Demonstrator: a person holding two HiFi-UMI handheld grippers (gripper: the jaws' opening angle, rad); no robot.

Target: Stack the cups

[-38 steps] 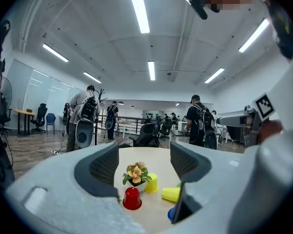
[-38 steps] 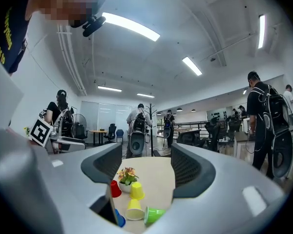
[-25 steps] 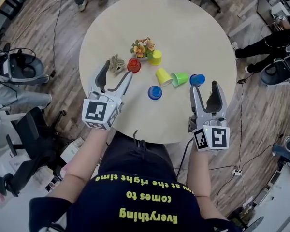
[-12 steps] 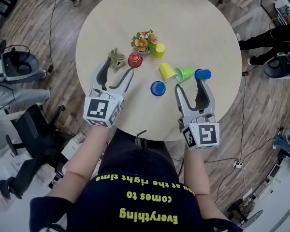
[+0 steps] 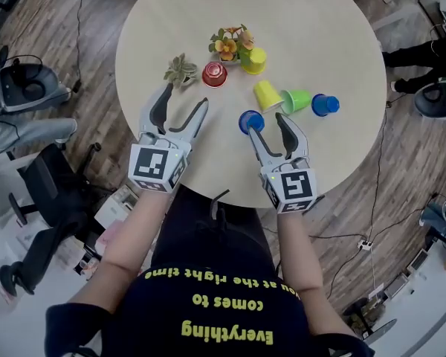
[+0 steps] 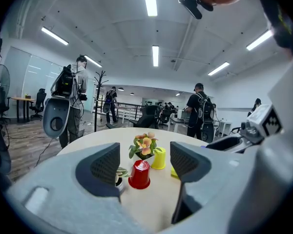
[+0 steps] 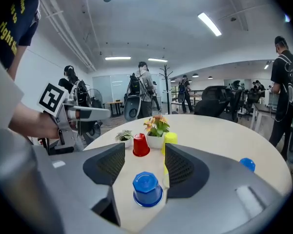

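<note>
We judge inverted blue plastic cup [image 7: 147, 188] light, stiff, slick; pinch mid-wall. Right gripper [image 5: 265, 123] jaws just closing round it at frame centre, not touching. Left gripper [image 5: 184, 97] jaws released, empty.

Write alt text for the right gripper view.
An upside-down blue cup stands between the right gripper's jaws, which have just been closing but do not grip it yet. Behind stand a red cup, a flower pot and a yellow cup.
</note>
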